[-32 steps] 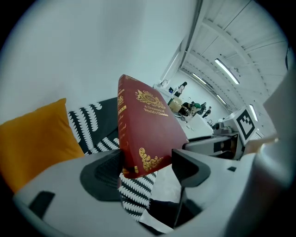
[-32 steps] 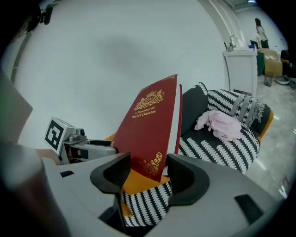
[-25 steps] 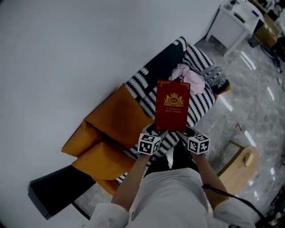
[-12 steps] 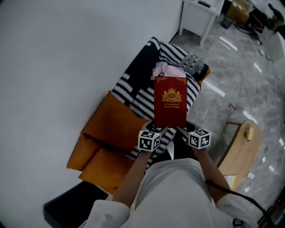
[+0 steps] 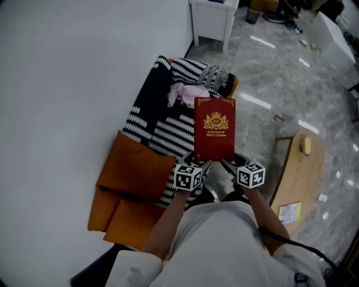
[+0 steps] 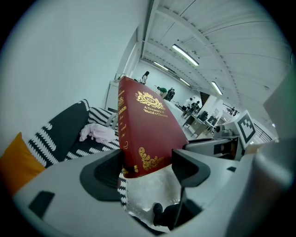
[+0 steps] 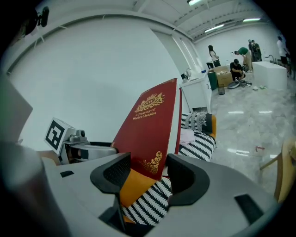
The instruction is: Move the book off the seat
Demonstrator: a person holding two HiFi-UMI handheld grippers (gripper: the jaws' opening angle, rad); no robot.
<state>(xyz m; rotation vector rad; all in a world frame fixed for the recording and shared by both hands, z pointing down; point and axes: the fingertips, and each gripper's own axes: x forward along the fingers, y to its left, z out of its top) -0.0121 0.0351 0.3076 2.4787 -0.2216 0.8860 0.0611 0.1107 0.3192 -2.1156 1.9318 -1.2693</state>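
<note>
2 grippers: both were clamped on the book (image 5: 214, 128), 1 at each bottom corner.
left gripper (image 5: 202, 164): jaws were narrow, pinching the spine-side lower corner; the gold corner ornament sat right between them in the left gripper view.
right gripper (image 5: 226, 163): jaws were narrow on the other lower corner, with the page edges showing beside the far jaw in the right gripper view.
book: red hardcover with a gold crest and the title "A Treasury of World's Classics". It was in the air, clear of the seat (image 5: 168, 129), standing on end with the front cover toward the head camera. It was supported only by the 2 grippers.
seat: covered by a black-and-white striped throw and set against the white wall.
pink cloth (image 5: 185, 94): bunched on the throw, beyond the book's top edge.
orange cushion (image 5: 137, 168): on the near end of the seat, left of the left gripper.
wooden table (image 5: 297, 174): on the grey floor to the right, well apart from the seat.
white cabinet (image 5: 213, 17): on the floor past the seat's far end.
</note>
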